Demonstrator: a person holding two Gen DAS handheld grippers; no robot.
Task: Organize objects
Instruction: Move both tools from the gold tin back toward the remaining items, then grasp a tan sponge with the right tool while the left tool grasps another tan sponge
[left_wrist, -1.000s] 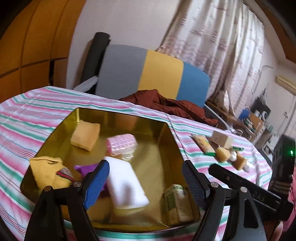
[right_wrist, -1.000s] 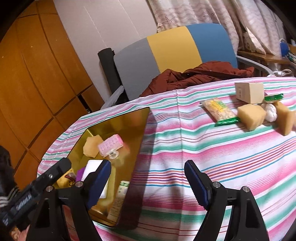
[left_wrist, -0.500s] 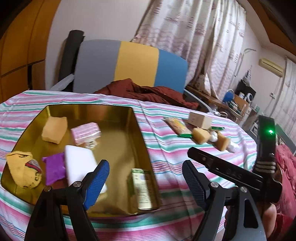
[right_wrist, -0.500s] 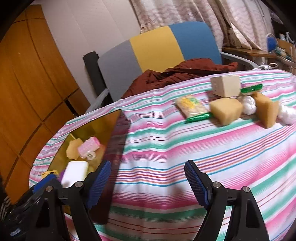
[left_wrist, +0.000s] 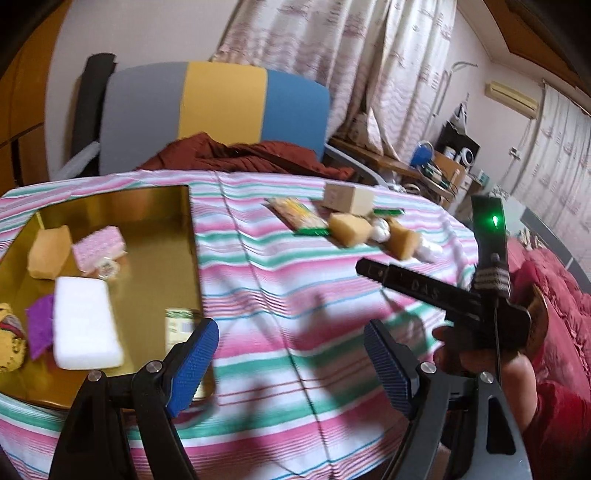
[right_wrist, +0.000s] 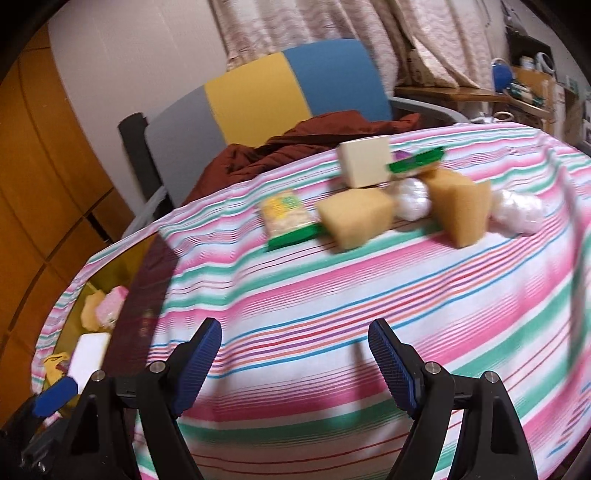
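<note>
Left gripper (left_wrist: 291, 354) sits at the bottom centre of the left wrist view, blue pads spread wide, nothing between them; striped tablecloth (left_wrist: 280, 280) shows through the gap. Right gripper (right_wrist: 295, 354), bottom centre of its own view, is likewise released and empty over the cloth. It also appears from the side at right of the left view, held in a hand (left_wrist: 476, 354) with a red sleeve.

Gold tray (left_wrist: 155, 206) lies at left of the left view, on the cloth. Inside it: tan sponge (left_wrist: 48, 251) at upper left, pink patterned packet (left_wrist: 98, 247) just beside it, white foam block (left_wrist: 85, 325) lower centre, purple cloth (left_wrist: 38, 325) touching the block's left edge, a yellow soft item (left_wrist: 9, 343) cut off by the frame edge, and a small green-labelled box (left_wrist: 181, 325) at the tray's near right corner, partly behind the left pad.

Loose group, upper centre to upper right of the right wrist view, well apart from the tray: snack packet with green end (right_wrist: 286, 218), tan sponge wedge (right_wrist: 354, 218) touching it, cream box (right_wrist: 364, 160) behind, a flat green packet (right_wrist: 415, 160) beside the box, white wrapped ball (right_wrist: 412, 199), second sponge wedge (right_wrist: 460, 208), another white wrapped bundle (right_wrist: 517, 212) at far right. The items are blurred.

Behind the table: grey, yellow and blue chair back (right_wrist: 266, 88) with a rust-brown garment (right_wrist: 314, 144) draped at its base.
</note>
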